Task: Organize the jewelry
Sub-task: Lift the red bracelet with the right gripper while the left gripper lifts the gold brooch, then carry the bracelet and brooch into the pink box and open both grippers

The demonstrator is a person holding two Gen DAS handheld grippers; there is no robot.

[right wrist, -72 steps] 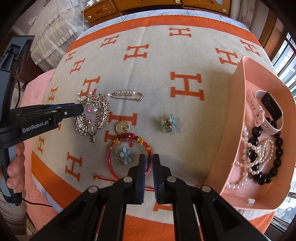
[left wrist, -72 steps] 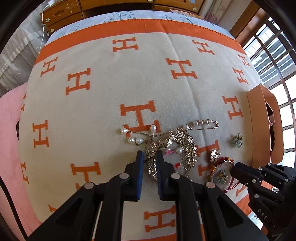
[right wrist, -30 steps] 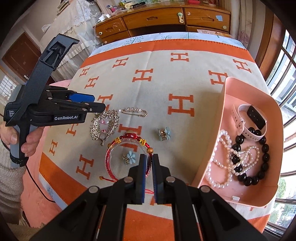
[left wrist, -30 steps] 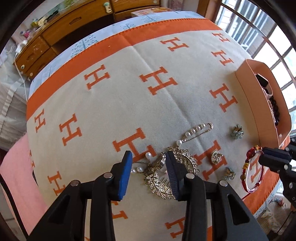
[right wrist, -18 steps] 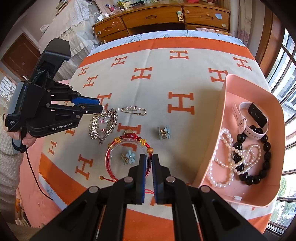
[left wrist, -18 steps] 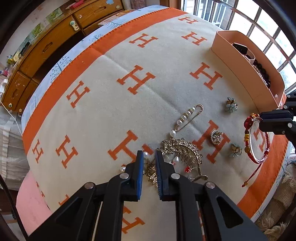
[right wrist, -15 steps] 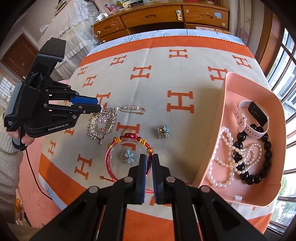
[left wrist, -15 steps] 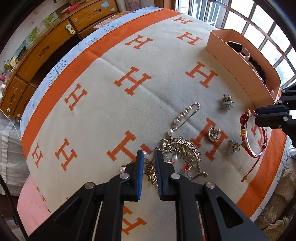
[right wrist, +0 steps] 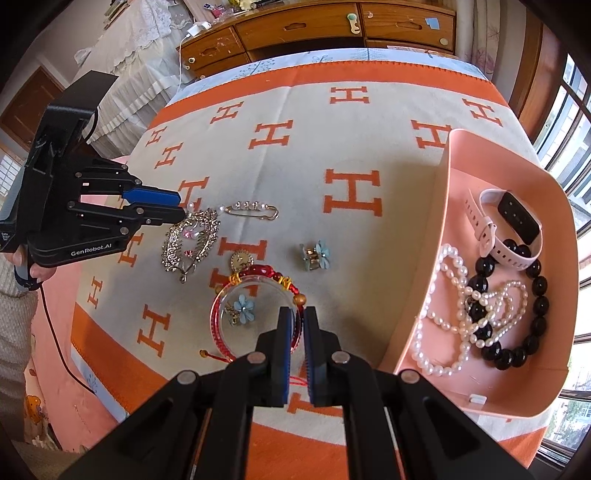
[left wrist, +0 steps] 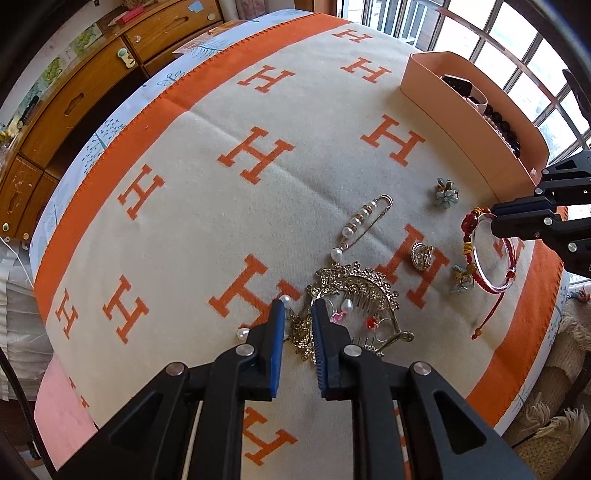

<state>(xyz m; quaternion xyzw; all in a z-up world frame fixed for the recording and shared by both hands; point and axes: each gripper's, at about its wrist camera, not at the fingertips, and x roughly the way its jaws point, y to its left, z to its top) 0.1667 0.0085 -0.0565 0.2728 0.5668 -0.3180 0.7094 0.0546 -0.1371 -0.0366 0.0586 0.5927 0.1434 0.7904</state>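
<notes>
My left gripper [left wrist: 297, 308] is shut on the rim of a gold rhinestone hair comb [left wrist: 364, 291] with pearls, which hangs just above the blanket; the comb also shows in the right wrist view [right wrist: 192, 238], with the left gripper [right wrist: 179, 206] at its top. My right gripper [right wrist: 295, 317] is shut on a red beaded bracelet [right wrist: 236, 280], seen too in the left wrist view [left wrist: 476, 254]. A pink jewelry box [right wrist: 447, 206] at the right holds a pearl necklace [right wrist: 443, 291], black beads [right wrist: 539, 317] and a watch [right wrist: 517, 218].
On the orange H-pattern blanket [right wrist: 295, 177] lie a pearl safety pin [right wrist: 255, 210], a gold round brooch [right wrist: 242, 260], a blue flower clip [right wrist: 316, 254] and a blue flower earring [right wrist: 242, 308]. A wooden dresser [right wrist: 314, 26] stands behind the bed.
The left gripper opened, then shut on the comb's rim and has drawn it up and back. The right gripper holds the bracelet lifted, hardly moving.
</notes>
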